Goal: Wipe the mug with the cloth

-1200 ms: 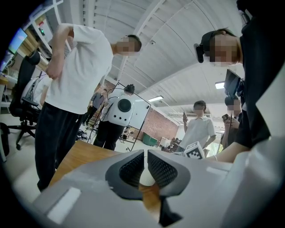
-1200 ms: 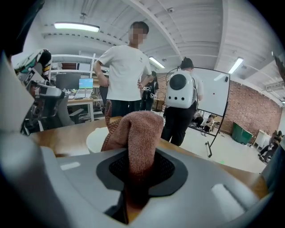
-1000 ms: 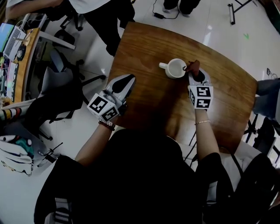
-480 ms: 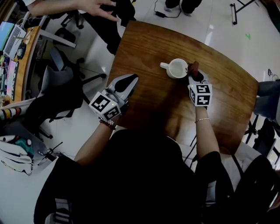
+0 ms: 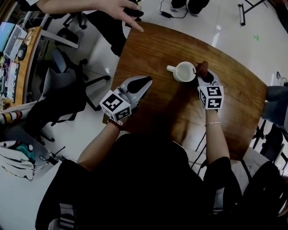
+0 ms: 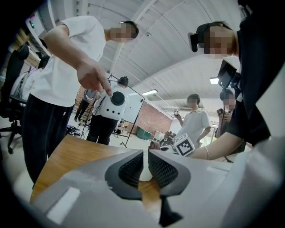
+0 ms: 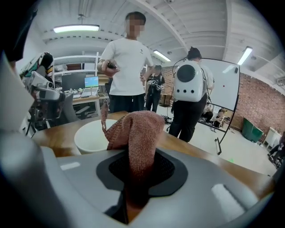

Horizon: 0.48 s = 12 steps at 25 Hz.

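Over the near left edge of the wooden desk (image 5: 157, 49), the left tongs (image 5: 143, 84) hover with nothing between their jaws, which have just been opening and now stand a thin slit apart. Farther in, the right tongs (image 5: 204, 75) are clenched on a reddish-brown cloth (image 5: 202, 68), whose bunched upper end sticks up from between the pads. A white mug (image 5: 184, 72) stands upright on the desk just beyond the right tongs' tips and a little to their left, well ahead of the left tongs, its handle turned toward the left tongs' side. The cloth leans toward the mug; whether it touches the rim cannot be told. Past both tongs, at the desk's far corner, a standing person in a white shirt stretches a hand (image 5: 119, 9) over the edge.
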Motion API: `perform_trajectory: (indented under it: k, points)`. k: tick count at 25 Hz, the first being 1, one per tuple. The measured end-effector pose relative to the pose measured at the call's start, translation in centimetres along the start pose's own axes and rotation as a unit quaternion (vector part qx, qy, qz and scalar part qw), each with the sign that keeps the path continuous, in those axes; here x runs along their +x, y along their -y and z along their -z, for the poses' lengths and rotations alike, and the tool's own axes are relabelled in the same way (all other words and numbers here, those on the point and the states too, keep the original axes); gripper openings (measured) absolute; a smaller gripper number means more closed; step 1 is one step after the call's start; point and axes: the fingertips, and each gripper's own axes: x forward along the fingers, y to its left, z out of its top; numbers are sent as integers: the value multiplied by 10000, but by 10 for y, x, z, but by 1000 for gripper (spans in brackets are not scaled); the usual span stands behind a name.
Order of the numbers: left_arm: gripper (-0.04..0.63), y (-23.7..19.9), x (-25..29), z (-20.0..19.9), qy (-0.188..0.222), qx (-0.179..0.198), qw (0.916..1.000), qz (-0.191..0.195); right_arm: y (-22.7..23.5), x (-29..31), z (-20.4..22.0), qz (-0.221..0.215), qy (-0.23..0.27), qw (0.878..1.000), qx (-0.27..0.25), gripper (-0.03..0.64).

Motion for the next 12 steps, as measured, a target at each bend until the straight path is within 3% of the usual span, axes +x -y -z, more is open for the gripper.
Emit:
perform_trajectory:
  k: [7,12]
  points:
    - [51,6,26,19,-525,556,9960,454,3,3,-18,-161,214,9996,-5,78]
    - [72,3,44,34,-848,854,9899,754,2,17,-4,-390,-95,9992,-30,78]
